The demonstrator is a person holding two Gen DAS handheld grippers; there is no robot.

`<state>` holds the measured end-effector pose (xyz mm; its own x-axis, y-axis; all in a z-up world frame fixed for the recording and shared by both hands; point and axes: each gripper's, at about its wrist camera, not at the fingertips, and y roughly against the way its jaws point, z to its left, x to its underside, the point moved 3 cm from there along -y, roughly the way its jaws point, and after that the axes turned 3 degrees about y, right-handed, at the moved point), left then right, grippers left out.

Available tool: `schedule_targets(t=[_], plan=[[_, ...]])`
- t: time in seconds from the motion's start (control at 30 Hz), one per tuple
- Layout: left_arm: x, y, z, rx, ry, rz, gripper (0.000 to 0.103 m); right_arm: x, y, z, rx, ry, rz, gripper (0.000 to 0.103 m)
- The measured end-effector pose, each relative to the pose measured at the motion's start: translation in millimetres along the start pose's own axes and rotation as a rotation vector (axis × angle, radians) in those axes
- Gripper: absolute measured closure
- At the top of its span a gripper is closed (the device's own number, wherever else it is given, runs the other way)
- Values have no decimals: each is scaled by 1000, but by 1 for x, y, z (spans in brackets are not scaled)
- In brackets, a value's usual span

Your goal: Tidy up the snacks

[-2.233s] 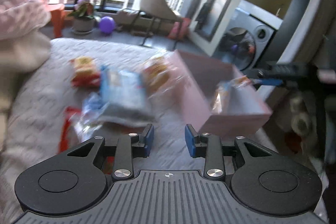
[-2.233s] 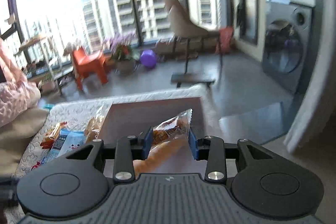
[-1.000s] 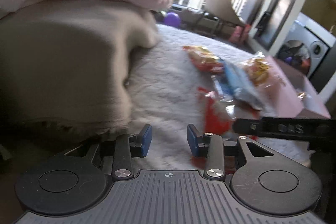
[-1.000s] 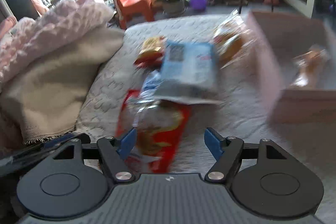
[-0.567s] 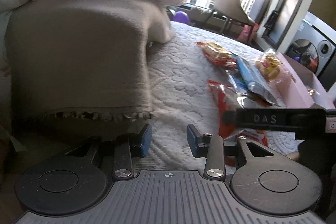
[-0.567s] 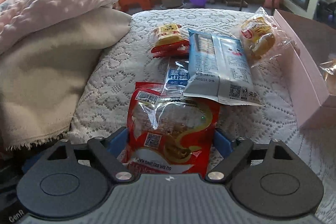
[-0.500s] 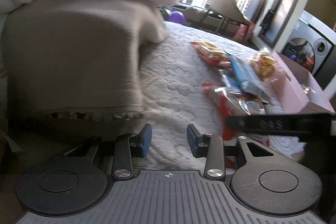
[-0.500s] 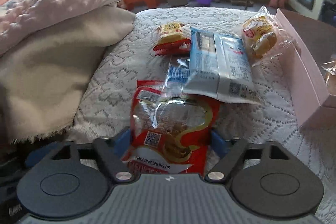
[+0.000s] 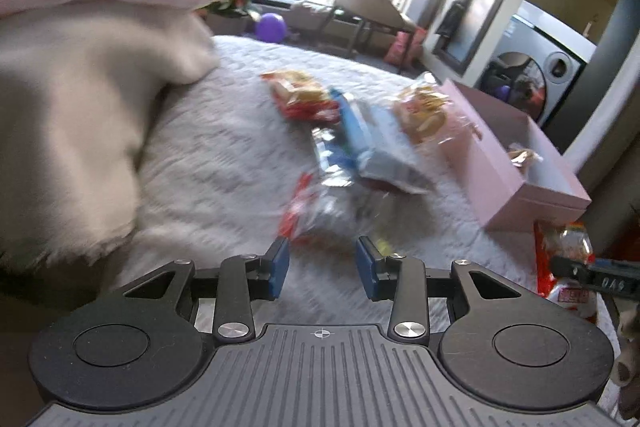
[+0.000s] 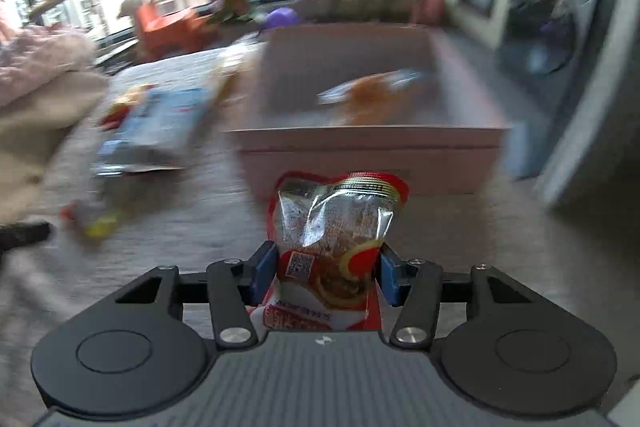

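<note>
Left wrist view: the left gripper (image 9: pixel 322 269) hangs with its jaws apart and nothing between them, just short of a blurred red snack packet (image 9: pixel 320 215) on the white bedspread (image 9: pixel 224 163). Farther right sits the pink box (image 9: pixel 516 175).

Right wrist view: the right gripper (image 10: pixel 324 277) is clamped on a red-and-clear snack bag (image 10: pixel 334 239), held near the pink box's (image 10: pixel 360 151) front wall; an orange snack (image 10: pixel 368 93) lies inside.

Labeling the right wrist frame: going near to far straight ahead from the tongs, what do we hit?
Right tongs shut on the red snack pouch → pink box front wall → orange snack packet inside the box → purple ball → windows.
</note>
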<state>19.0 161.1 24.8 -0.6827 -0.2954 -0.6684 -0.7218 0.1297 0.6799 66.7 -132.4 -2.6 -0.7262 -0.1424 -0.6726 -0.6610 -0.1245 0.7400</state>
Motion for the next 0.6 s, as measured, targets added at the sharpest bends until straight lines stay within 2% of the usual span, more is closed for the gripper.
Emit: schedule_targets(t=[0.03,0.1,0.2,0.27,0.43,0.6], plan=[[-4,-4,-4,5,-16,-1,62,3,-2,-10,33,-5,-6,49],[-9,-13,-9,-9,-44,1,62,8,-8,-26,21,-48,-7,29],[-16,-31,-11,-77,-57,3,62,18,-19,-46,-6,-125,0,24],[-19,-42,-12,-92,-61,4,61,23,-22,-54,-28,-160,-35,21],[-15,-46,-20,-85,-83,4,59,29,-24,-54,-35,-129,-80,17],[4,-38,-36,-13,-93,34,59,29,-26,-52,-24,-122,-89,13]])
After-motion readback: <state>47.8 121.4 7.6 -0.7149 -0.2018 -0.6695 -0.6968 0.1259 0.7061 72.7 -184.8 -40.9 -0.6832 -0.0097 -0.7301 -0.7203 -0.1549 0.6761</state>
